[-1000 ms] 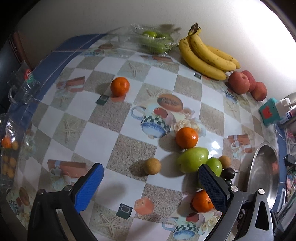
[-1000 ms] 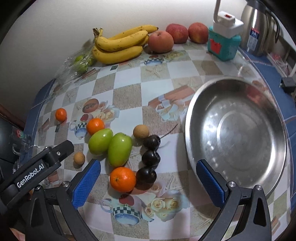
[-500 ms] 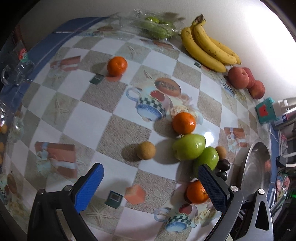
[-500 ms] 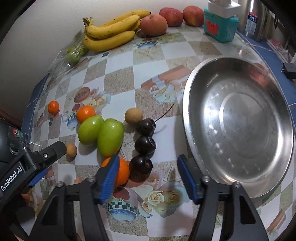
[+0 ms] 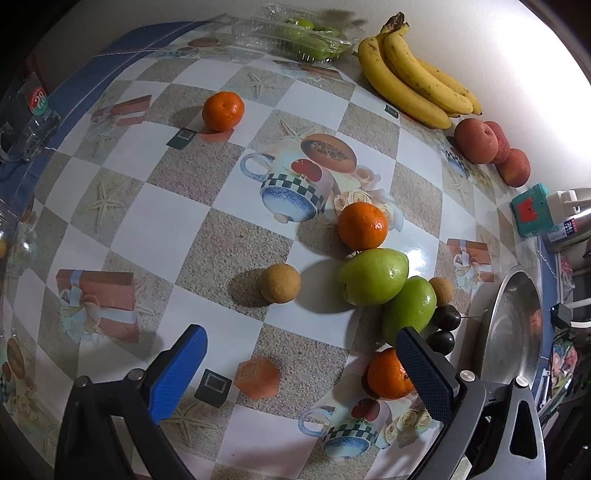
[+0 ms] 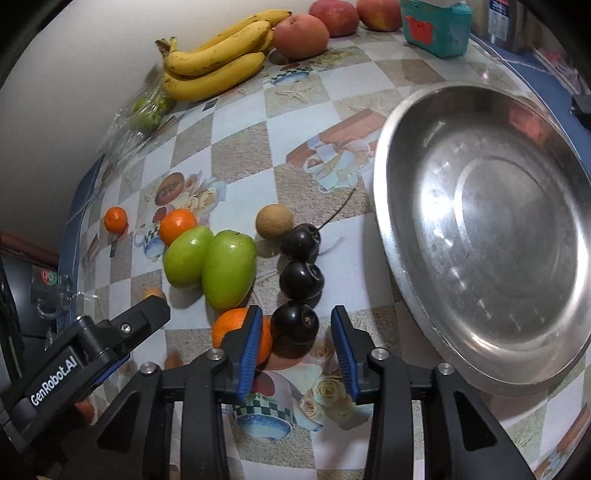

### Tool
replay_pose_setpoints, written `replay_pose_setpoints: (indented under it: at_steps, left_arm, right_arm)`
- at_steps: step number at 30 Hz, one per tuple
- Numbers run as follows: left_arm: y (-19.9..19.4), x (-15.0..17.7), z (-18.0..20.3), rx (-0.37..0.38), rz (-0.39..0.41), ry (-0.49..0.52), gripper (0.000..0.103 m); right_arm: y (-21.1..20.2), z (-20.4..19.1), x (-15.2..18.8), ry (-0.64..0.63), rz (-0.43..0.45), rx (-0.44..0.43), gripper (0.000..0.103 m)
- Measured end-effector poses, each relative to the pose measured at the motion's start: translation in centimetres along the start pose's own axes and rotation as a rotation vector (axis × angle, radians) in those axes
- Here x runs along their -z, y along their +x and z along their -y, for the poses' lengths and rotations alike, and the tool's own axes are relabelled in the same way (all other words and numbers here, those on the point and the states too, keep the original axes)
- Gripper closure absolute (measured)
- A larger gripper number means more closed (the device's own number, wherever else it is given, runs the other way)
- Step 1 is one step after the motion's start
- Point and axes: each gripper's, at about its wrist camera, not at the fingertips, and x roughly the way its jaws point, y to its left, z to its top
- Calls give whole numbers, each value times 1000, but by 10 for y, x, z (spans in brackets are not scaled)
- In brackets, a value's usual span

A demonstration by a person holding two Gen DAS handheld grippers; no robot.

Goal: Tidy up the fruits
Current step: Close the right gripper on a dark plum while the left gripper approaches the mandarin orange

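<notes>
My right gripper (image 6: 297, 338) is partly open, with its blue pads on either side of the nearest dark plum (image 6: 294, 322), not touching it. Two more dark plums (image 6: 301, 278) lie beyond it in a row. An orange (image 6: 236, 332) sits just left of the left pad. Two green fruits (image 6: 225, 267) and a brown round fruit (image 6: 274, 221) lie beyond. A steel bowl (image 6: 480, 221) stands empty at the right. My left gripper (image 5: 299, 363) is wide open and empty above the cloth, near a brown round fruit (image 5: 279, 283) and the green fruits (image 5: 373, 280).
Bananas (image 6: 218, 62) and peaches (image 6: 301, 35) lie along the back wall, with a clear box of green fruit (image 5: 303, 35) and a teal box (image 6: 436, 27). Two more oranges (image 5: 222, 110) (image 5: 362, 226) lie on the checked tablecloth (image 5: 155, 229). The left gripper's body (image 6: 92, 354) shows low left in the right wrist view.
My right gripper has narrowed and moved forward and down, so its pads now flank the nearest dark plum. My left gripper has moved slightly closer to the cloth, still wide open.
</notes>
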Motion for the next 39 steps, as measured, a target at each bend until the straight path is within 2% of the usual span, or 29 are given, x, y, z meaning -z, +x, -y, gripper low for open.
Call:
replay_pose_setpoints:
  at_steps: [7,14,31,39]
  left_arm:
    - [2,1,3,8,-7,4,0]
    - [1,1,2,13,-7,-3,0]
    - [1,2,3,19,-10,-1,0]
    - [2,3,5,33,-17,-15,1]
  right_arm:
    - [3,2,2,23,-6,-4,65]
    - [4,7,2,76,-9,-53,74]
    - [-2,15,4,129,-9,-78,75]
    - [-24,14,0,116,39,-75,75]
